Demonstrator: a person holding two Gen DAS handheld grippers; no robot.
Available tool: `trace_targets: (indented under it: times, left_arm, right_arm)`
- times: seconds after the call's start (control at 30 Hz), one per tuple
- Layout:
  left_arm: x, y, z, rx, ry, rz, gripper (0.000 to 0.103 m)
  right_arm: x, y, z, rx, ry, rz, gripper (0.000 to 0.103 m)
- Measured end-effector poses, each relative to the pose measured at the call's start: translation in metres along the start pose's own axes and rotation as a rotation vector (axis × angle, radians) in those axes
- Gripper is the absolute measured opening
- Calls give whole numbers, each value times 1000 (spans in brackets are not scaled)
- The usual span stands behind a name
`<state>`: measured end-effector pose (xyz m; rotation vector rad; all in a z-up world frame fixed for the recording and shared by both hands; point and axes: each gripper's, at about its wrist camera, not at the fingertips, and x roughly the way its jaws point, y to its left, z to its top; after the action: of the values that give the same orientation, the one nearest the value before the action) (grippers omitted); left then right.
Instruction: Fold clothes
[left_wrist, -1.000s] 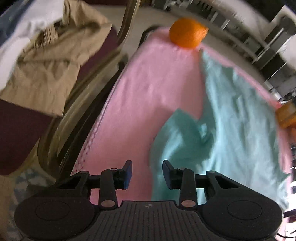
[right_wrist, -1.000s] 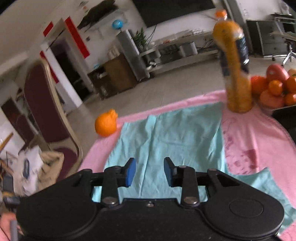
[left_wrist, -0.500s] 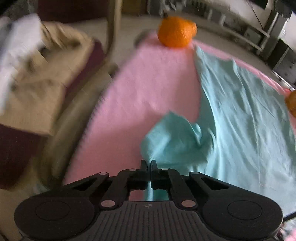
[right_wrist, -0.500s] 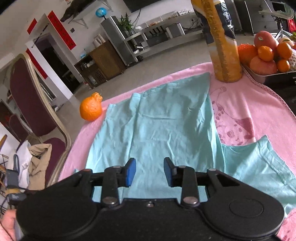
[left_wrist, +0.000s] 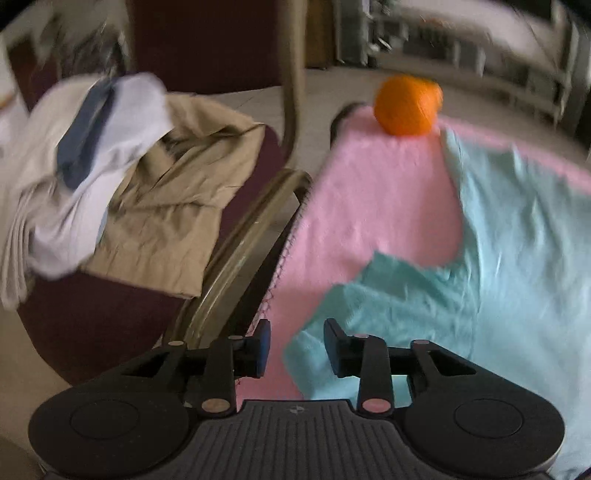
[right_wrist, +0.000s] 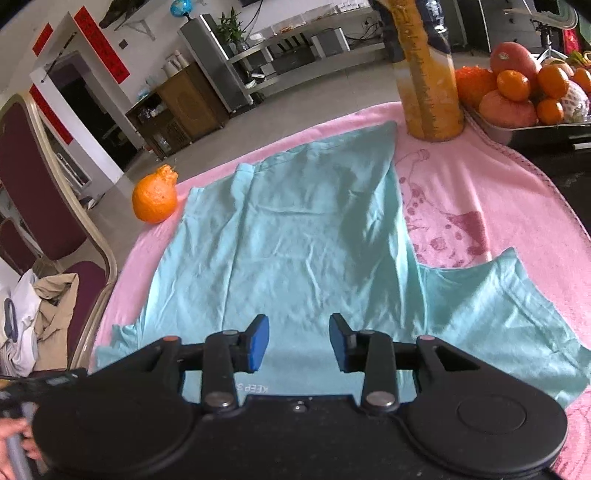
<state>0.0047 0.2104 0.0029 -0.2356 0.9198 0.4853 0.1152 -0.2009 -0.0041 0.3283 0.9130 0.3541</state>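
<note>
A light teal T-shirt (right_wrist: 295, 251) lies spread flat on a pink blanket (right_wrist: 480, 199), its right sleeve (right_wrist: 517, 314) stretched out to the right. In the left wrist view the shirt's left sleeve (left_wrist: 384, 295) lies crumpled near the blanket's left edge. My left gripper (left_wrist: 297, 345) is open just above that sleeve's tip, holding nothing. My right gripper (right_wrist: 298, 341) is open over the shirt's near edge, empty.
An orange (right_wrist: 154, 198) sits at the blanket's far left corner. A juice bottle (right_wrist: 428, 74) and a tray of fruit (right_wrist: 524, 92) stand at the far right. A maroon chair (left_wrist: 236, 240) with a beige garment (left_wrist: 166, 206) and white clothes (left_wrist: 74, 166) stands left of the table.
My left gripper was shut on the left sleeve half a second ago; now it is open and the sleeve lies on the blanket. The right gripper came closer over the shirt, still open.
</note>
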Motion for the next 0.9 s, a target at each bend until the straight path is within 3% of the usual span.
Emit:
trace_targets:
  times: [0.13, 0.4, 0.5, 0.63, 0.67, 0.7, 0.9]
  left_arm:
    - [8, 7, -3, -48, 79, -33, 25]
    - [33, 11, -9, -189, 242, -138, 31]
    - [38, 13, -7, -218, 229, -121, 30]
    - [35, 4, -8, -145, 187, -24, 25]
    - [35, 2, -8, -127, 177, 1, 21]
    - [34, -1, -9, -108, 167, 26, 6]
    - [30, -15, -10, 5, 103, 175, 8]
  right_arm:
    - [1, -2, -1, 15, 16, 13, 37]
    - [4, 4, -4, -22, 29, 6, 37]
    - [3, 3, -4, -20, 29, 10, 37]
    - [3, 4, -5, -26, 35, 15, 37]
    - [3, 4, -5, -30, 36, 14, 37]
    - [3, 5, -5, -33, 37, 14, 38]
    - [2, 4, -6, -38, 39, 8, 39]
